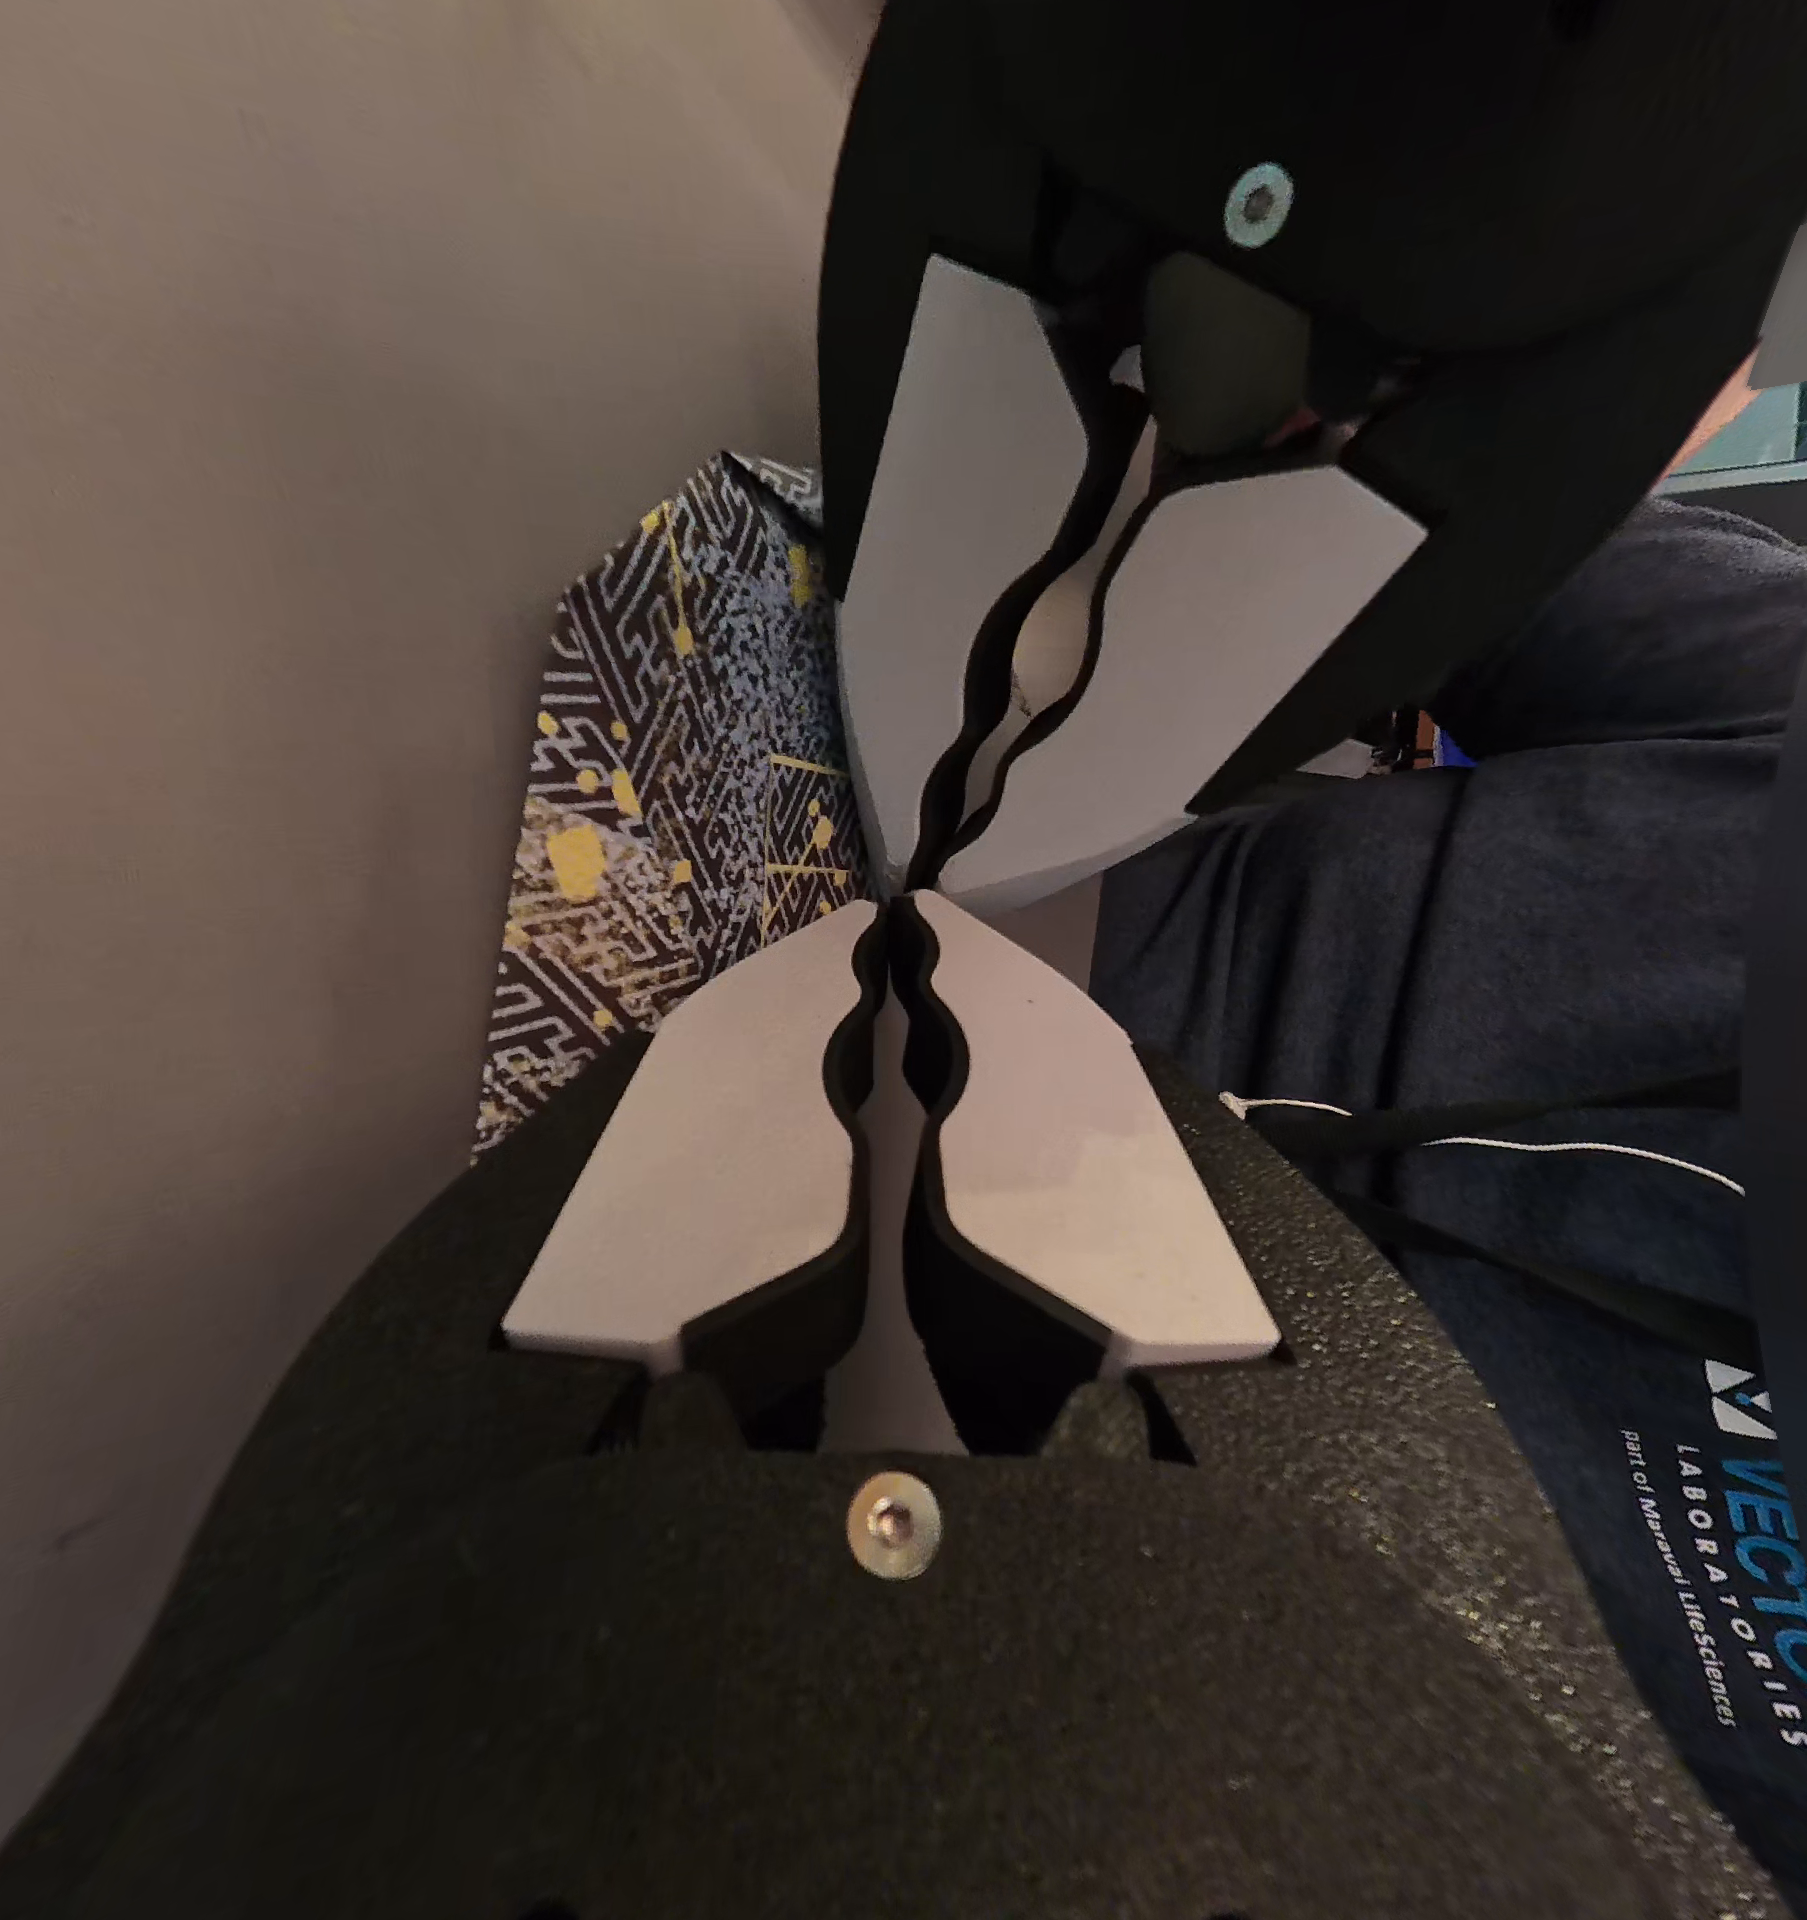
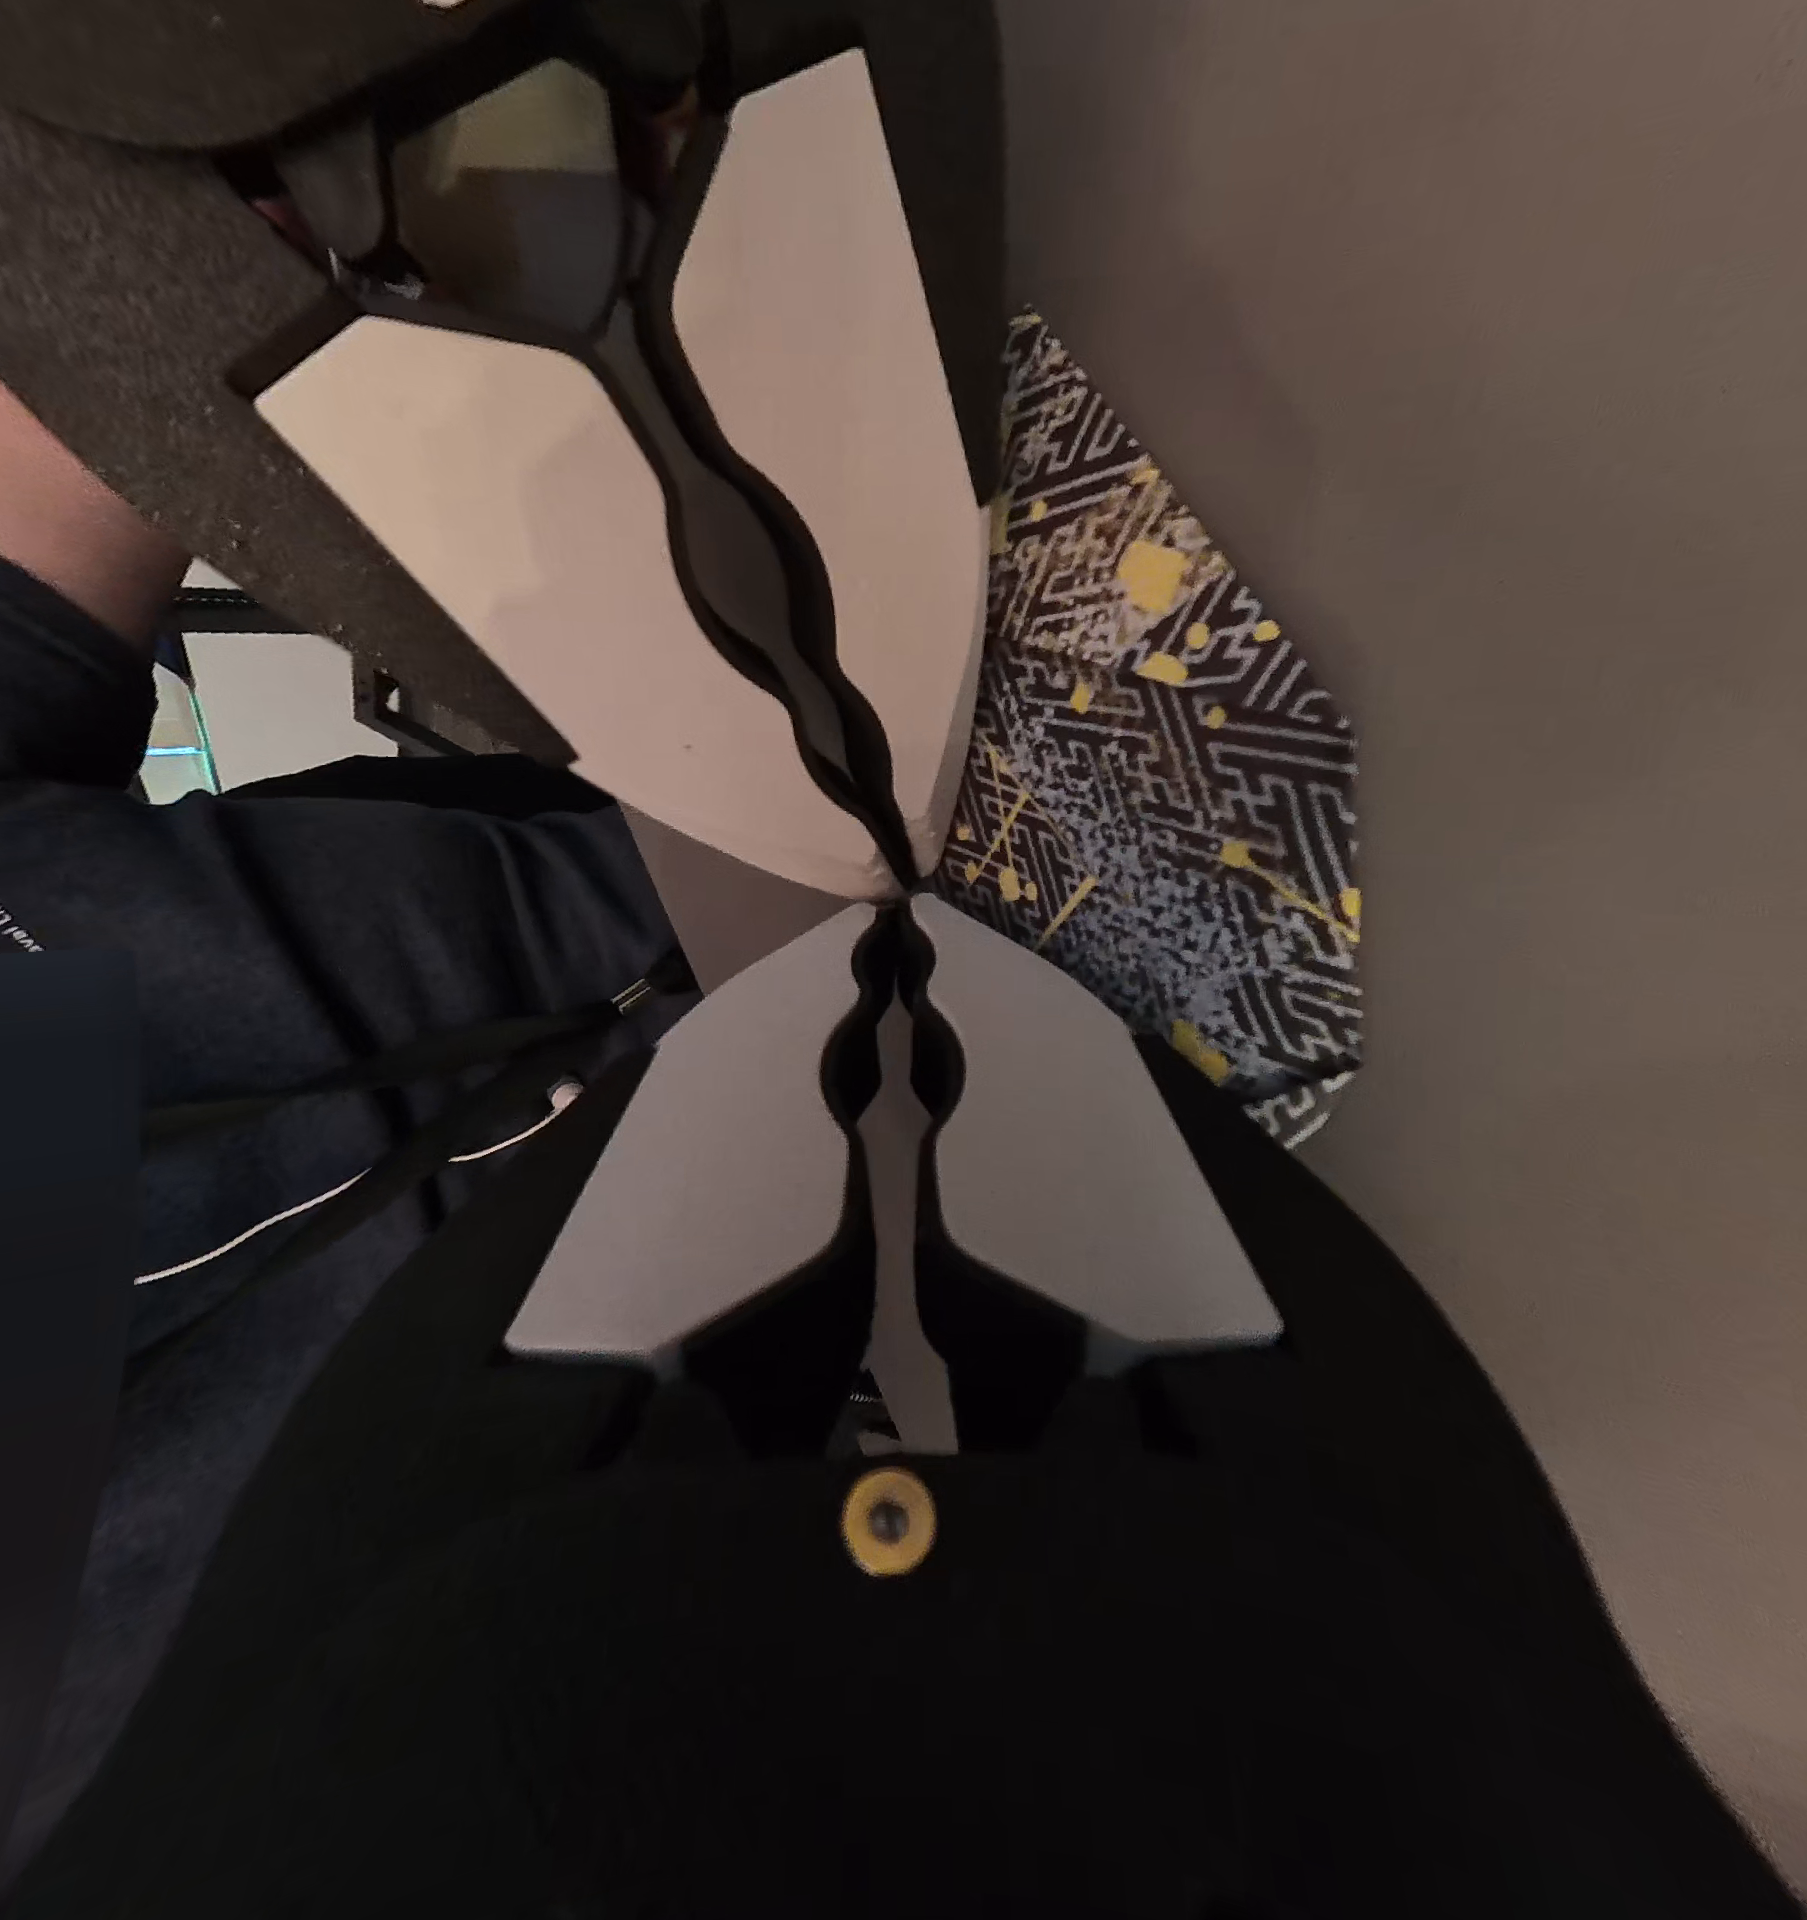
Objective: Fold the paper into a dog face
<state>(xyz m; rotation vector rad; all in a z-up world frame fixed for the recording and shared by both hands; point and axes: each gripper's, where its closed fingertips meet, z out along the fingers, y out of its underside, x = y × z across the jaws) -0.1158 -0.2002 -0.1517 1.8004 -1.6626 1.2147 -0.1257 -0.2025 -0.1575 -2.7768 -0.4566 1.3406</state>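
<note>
The folded paper [image 1: 670, 790] is black with a white maze print and yellow splashes. It lies flat on the beige table [image 1: 255, 623] and also shows in the right wrist view [image 2: 1169, 748]. My left gripper [image 1: 894, 909] is shut, with its tips at the paper's near corner. My right gripper [image 2: 904, 914] is shut too and meets the same corner from the opposite side. It also shows in the left wrist view [image 1: 920, 878], and the left gripper shows in the right wrist view [image 2: 899, 873]. The tips touch each other. I cannot tell whether any paper sits between the jaws.
The table's front edge [image 1: 1094, 945] runs just beside the tips. A person in a dark blue shirt [image 1: 1450, 935] sits close behind that edge, with a bare forearm [image 2: 37, 457] near the left gripper. Thin cords [image 1: 1481, 1143] hang across the shirt. Only a small space, under 4 cm, lies between the two pairs of fingers.
</note>
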